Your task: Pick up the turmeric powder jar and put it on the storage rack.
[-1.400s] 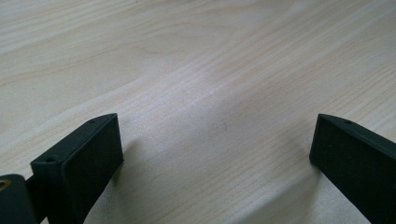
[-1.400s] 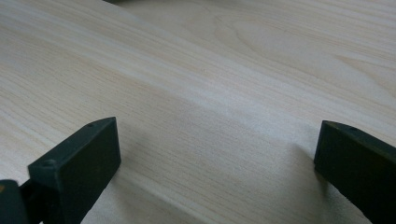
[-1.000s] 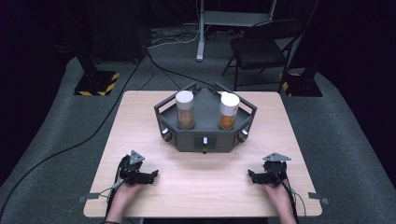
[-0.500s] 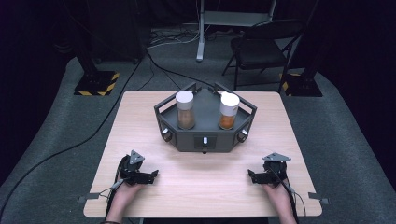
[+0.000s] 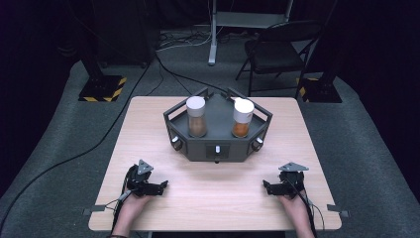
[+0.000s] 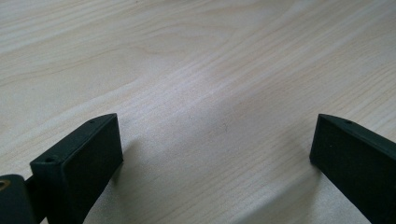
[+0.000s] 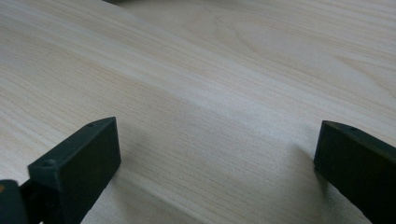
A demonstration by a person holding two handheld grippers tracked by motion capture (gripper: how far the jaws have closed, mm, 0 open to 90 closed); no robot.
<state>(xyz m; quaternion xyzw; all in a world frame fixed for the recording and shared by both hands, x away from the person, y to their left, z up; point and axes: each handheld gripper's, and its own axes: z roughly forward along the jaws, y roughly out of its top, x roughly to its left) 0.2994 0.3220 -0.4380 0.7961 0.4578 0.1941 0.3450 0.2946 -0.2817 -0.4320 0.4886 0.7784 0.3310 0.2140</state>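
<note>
A dark grey hexagonal tray (image 5: pixel 218 148) sits at the middle of the wooden table (image 5: pixel 148 129). Two white-capped jars stand in it: the left jar (image 5: pixel 196 117) holds brown contents, the right jar (image 5: pixel 242 118) orange contents. My left gripper (image 5: pixel 162 186) rests near the front left of the table, held by a hand, its jaws pointing toward the middle. My right gripper (image 5: pixel 265 186) rests near the front right, jaws pointing inward too. In the left gripper view, my left gripper (image 6: pixel 215 154) stands wide open over bare wood. My right gripper (image 7: pixel 217 156) is likewise wide open with nothing between its jaws.
Behind the table stand a folding chair (image 5: pixel 277 49), a metal stand post (image 5: pixel 213 34) and two dark posts on hazard-striped bases (image 5: pixel 101 88). Cables (image 5: pixel 99 144) run across the grey carpet. Bare tabletop lies between the grippers and in front of the tray.
</note>
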